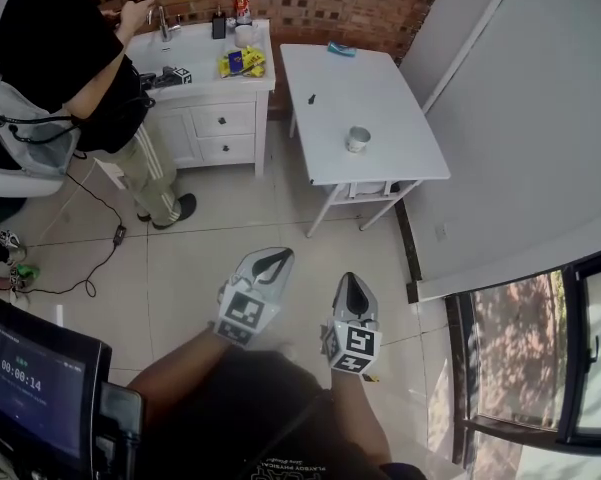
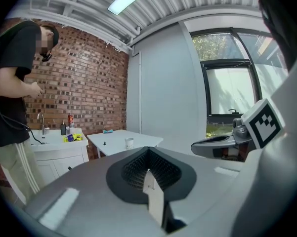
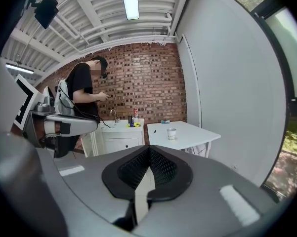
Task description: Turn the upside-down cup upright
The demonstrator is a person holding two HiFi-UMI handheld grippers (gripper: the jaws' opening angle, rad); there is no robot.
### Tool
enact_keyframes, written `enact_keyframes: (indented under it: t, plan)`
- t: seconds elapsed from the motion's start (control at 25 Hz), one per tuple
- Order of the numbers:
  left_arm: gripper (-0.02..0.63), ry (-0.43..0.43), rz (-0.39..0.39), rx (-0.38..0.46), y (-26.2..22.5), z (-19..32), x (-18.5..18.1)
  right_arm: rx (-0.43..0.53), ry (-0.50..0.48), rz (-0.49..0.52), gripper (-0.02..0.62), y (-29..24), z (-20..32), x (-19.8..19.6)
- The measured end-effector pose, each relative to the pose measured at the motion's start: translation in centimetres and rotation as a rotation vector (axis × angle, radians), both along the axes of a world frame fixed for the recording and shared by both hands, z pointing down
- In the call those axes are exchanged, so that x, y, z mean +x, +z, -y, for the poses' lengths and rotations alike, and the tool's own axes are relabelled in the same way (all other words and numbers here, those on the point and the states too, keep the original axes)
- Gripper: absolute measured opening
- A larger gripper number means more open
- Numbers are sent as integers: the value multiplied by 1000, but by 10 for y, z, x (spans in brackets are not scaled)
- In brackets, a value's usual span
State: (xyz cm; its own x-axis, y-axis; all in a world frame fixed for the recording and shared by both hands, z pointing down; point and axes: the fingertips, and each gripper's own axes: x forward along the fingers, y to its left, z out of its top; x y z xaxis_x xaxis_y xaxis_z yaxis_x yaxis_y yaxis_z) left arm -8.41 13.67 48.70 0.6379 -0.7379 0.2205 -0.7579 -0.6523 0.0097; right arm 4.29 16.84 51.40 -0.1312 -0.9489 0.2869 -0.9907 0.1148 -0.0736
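cut off at lower left: dark screen (image 1: 30, 378), only partly in frame. half hidden behind the standing person (image 1: 60, 38): basin of the white sink cabinet (image 1: 215, 118), with a marker-cubed device (image 1: 170, 76) just showing at the elbow. too small to make out: which way up the cup (image 1: 357, 139), pale, alone near the front edge of the white table (image 1: 380, 88), well apart from both tongs; inside not visible. also on the table: small dark item (image 1: 311, 98), blue item (image 1: 341, 49) at the far edge. on the cabinet top: yellow packets (image 1: 242, 63), bottles (image 1: 230, 13). left gripper (image 1: 272, 258): jaws together, nothing between. right gripper (image 1: 350, 286): jaws together, nothing between. both side by side, low over the tiled floor (image 1: 200, 258).
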Motion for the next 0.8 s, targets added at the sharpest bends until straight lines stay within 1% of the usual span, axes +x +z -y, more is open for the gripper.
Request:
enact_keyframes:
  t: [0.16,0.28,0.4,0.52,0.8]
  plan:
    - [-3,14,7,-4,4,1,-6,-9,11,-8,12,6,-1,-3]
    - [-3,8,3,-6,8,2,-6,-19,21,-11,12,13,-6,2]
    - [-3,-24,-24,-11,5,8,-3,17,26,-26,12,1,-4,8]
    - [-3,-31,-44,-5,-1,10,1,45,22,-35,12,-12,-2,8]
    - [-3,-11,-38,-15,6,-2,3,12,25,-53,12,-2,-9,8]
